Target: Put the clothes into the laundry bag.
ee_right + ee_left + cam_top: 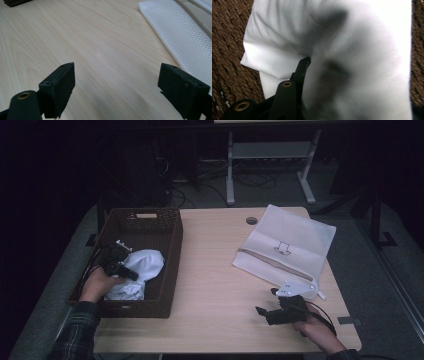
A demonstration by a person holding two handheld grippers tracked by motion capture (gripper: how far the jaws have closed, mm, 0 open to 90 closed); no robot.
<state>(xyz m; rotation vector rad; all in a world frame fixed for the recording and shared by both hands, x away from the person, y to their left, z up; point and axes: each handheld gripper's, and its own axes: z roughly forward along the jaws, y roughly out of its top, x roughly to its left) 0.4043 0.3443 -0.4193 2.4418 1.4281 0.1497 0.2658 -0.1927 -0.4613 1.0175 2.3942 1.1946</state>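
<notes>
At the table's left edge, the brown basket (170, 245) holds a bundled white cloth (142, 270), which lies in the basket's near half, against the right wall. The left hand-held gripper (131, 275) is down inside the basket, entering from the near left side and pointing toward the table's right edge. In the left gripper view one black jaw is buried in a fold of the cloth (352, 62) and fabric wraps over the rest, so the jaws appear pinched on the cloth (the second jaw is hidden, so the depth of the grip cannot be judged).

The right hand-held gripper (265, 301) rests near the table's near right corner, jaws spread wide over bare wood, holding nothing. A white mesh bag (295, 235) lies flat just beyond it, toward the far right corner, with its long zip edge running diagonally from mid-table toward the near right.

The deciding relation: the cloth is at the left gripper's jaws, well apart from the right gripper. The bag lies to the cloth's right, across the table's bare middle. Any transfer would likely run rightward over the basket's right wall, with the right gripper nearer the bag's opening.
</notes>
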